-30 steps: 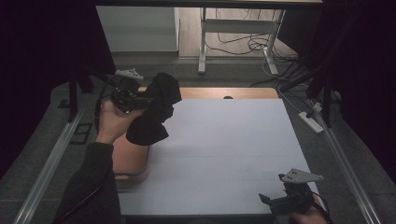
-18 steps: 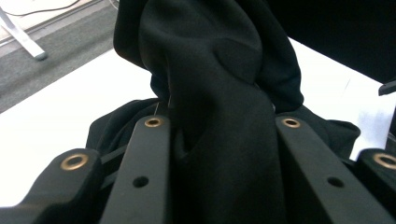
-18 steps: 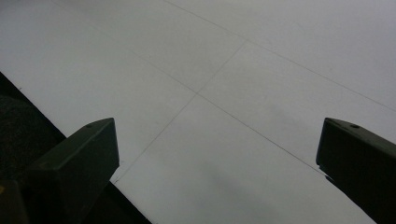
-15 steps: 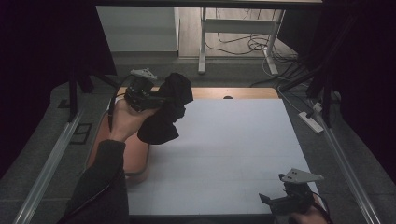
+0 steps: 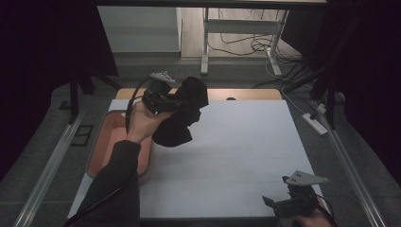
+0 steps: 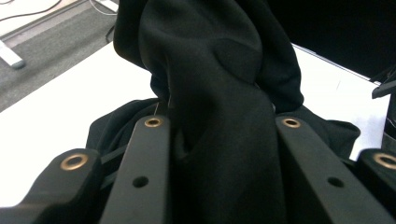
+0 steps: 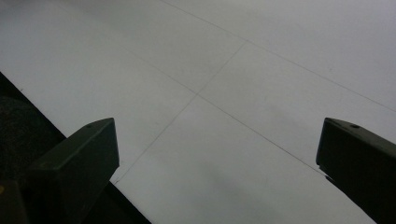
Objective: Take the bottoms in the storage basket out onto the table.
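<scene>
The table (image 5: 236, 156) has a white top marked by faint thin lines that cross it into large panels; in the right gripper view the same white surface (image 7: 243, 93) shows these lines meeting at a corner, with the table's near edge dropping to dark floor at the lower left. Along the far edge a strip of bare light wood (image 5: 246, 93) shows beyond the white sheet. A small dark thing (image 5: 231, 99) sits at that far edge, too small to identify. At the left edge stands a salmon-pink tray (image 5: 101, 146), possibly resting partly off the white surface.
</scene>
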A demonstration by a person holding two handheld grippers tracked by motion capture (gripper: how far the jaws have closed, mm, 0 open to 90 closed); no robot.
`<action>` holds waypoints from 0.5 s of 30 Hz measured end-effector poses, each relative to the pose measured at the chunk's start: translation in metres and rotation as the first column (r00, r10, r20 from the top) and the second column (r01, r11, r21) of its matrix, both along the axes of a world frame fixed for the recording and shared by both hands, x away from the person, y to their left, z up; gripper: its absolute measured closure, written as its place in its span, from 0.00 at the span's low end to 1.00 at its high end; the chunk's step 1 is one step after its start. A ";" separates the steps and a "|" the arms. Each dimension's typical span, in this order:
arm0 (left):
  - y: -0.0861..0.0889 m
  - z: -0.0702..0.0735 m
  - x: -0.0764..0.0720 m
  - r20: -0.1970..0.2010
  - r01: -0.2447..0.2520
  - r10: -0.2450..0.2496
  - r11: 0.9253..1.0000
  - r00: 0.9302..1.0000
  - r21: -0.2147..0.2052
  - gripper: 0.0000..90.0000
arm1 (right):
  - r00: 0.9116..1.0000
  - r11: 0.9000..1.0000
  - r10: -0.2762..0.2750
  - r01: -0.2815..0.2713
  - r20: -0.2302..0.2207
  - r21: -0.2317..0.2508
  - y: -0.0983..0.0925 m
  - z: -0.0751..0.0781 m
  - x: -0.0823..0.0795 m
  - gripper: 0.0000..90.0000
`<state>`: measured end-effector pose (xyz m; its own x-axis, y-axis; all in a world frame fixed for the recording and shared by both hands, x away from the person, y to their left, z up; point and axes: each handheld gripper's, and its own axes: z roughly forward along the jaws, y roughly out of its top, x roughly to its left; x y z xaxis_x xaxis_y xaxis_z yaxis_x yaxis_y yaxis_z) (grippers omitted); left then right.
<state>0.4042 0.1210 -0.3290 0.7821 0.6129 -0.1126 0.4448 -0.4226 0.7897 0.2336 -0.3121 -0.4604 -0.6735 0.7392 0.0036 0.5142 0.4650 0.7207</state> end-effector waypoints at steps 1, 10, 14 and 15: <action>-0.003 -0.001 0.001 0.001 0.003 -0.003 1.000 1.000 0.001 0.78 | 1.000 1.000 0.000 0.000 0.000 0.000 0.000 0.000 0.000 0.00; -0.023 -0.009 0.007 -0.007 0.024 -0.024 1.000 1.000 -0.004 0.78 | 1.000 1.000 0.003 -0.003 0.003 -0.002 0.000 0.000 0.000 0.00; -0.031 -0.015 0.009 -0.012 0.034 -0.034 0.999 0.999 -0.005 0.78 | 1.000 1.000 0.004 -0.004 0.004 -0.002 0.000 0.000 0.000 0.00; -0.033 -0.016 0.010 -0.012 0.036 -0.036 0.999 0.999 -0.006 0.78 | 1.000 1.000 0.003 -0.003 0.004 -0.002 0.000 0.000 0.000 0.00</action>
<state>0.4137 0.0876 -0.3451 0.8024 0.5834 -0.1256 0.4388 -0.4342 0.7868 0.2332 -0.3120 -0.4604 -0.6759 0.7370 -0.0005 0.5099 0.4680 0.7218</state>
